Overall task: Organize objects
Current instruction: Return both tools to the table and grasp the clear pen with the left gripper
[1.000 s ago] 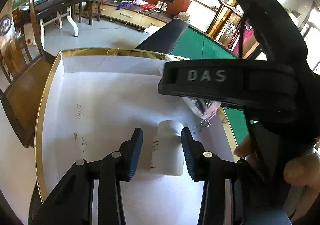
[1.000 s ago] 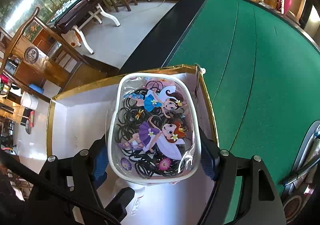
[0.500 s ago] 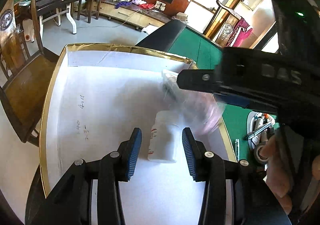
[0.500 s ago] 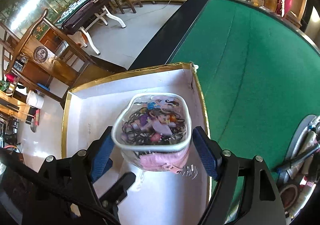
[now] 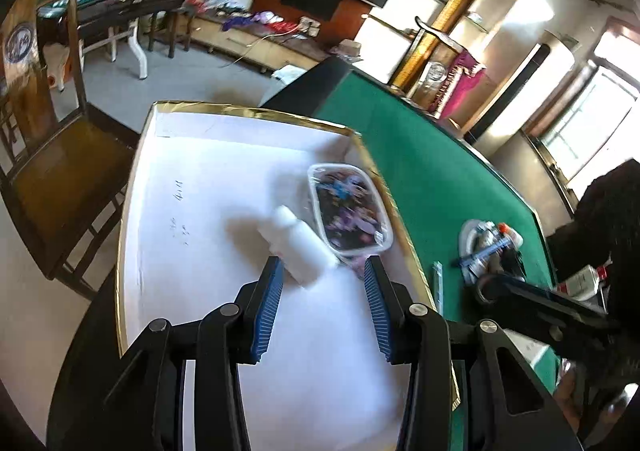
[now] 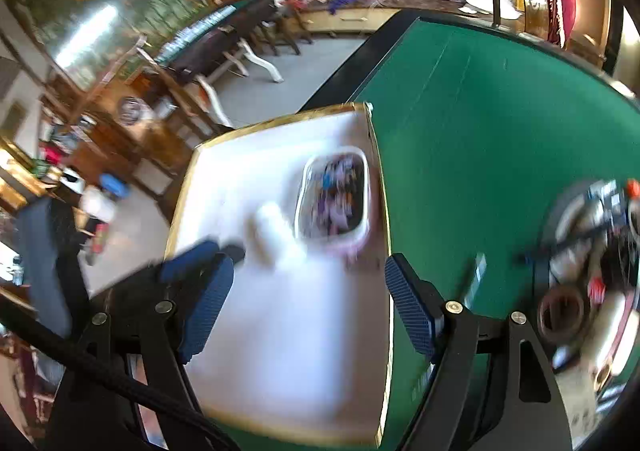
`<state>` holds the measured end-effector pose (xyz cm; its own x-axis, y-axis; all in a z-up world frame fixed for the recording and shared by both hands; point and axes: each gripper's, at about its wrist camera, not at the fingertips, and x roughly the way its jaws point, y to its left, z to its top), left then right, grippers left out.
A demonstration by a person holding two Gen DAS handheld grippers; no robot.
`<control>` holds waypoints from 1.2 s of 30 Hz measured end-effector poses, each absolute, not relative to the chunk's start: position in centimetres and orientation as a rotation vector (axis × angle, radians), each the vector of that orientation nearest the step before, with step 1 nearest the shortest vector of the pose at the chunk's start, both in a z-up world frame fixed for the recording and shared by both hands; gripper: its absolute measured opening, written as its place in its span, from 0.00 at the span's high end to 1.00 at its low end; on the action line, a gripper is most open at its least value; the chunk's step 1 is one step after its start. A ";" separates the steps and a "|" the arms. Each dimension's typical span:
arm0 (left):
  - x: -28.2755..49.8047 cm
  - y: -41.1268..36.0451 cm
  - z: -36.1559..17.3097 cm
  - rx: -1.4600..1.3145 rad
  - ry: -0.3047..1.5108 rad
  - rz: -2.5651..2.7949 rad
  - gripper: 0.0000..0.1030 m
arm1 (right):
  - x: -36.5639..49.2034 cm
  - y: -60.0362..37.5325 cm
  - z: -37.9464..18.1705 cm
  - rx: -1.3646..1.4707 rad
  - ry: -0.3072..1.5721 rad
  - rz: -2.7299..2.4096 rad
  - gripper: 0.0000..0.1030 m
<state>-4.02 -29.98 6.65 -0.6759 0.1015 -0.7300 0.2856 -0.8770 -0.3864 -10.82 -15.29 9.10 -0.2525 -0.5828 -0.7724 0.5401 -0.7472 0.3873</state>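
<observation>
Left gripper [image 5: 323, 275]: jaws part-spread, nothing pinched; white bottle [image 5: 298, 245] lies on its side just ahead of the tips. Right gripper [image 6: 308, 283]: jaws wide apart, empty. Clear pouch [image 5: 349, 209] with cartoon print lies flat in the gold-rimmed white box [image 5: 248, 117], by its right wall, touching the bottle. Box sits on green table [image 5: 432, 171]; clutter beyond is blurred.
</observation>
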 end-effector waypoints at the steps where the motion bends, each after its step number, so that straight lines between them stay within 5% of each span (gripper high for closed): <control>1: -3.7 -29.2 6.9 1.213 0.714 -2.706 0.64 | -9.5 -13.2 9.3 1.263 -0.083 -2.050 0.23; 13: -5.5 -16.5 6.9 1.394 0.530 -2.849 0.57 | -2.9 3.8 8.9 1.108 -0.240 -2.236 0.23; 27: -13.8 -13.2 2.6 1.626 0.242 -2.644 0.58 | -3.6 15.9 7.8 1.015 -0.546 -2.291 0.23; 28: -14.0 -12.9 2.5 1.621 0.207 -2.638 0.60 | -3.4 16.0 7.9 1.008 -0.554 -2.292 0.23; 31: -15.1 -12.3 1.3 1.702 0.164 -2.593 0.86 | -3.1 16.3 7.9 0.995 -0.568 -2.300 0.23; 36: -14.8 -10.6 0.8 1.687 0.000 -2.576 0.93 | -3.4 16.8 7.4 1.004 -0.583 -2.306 0.23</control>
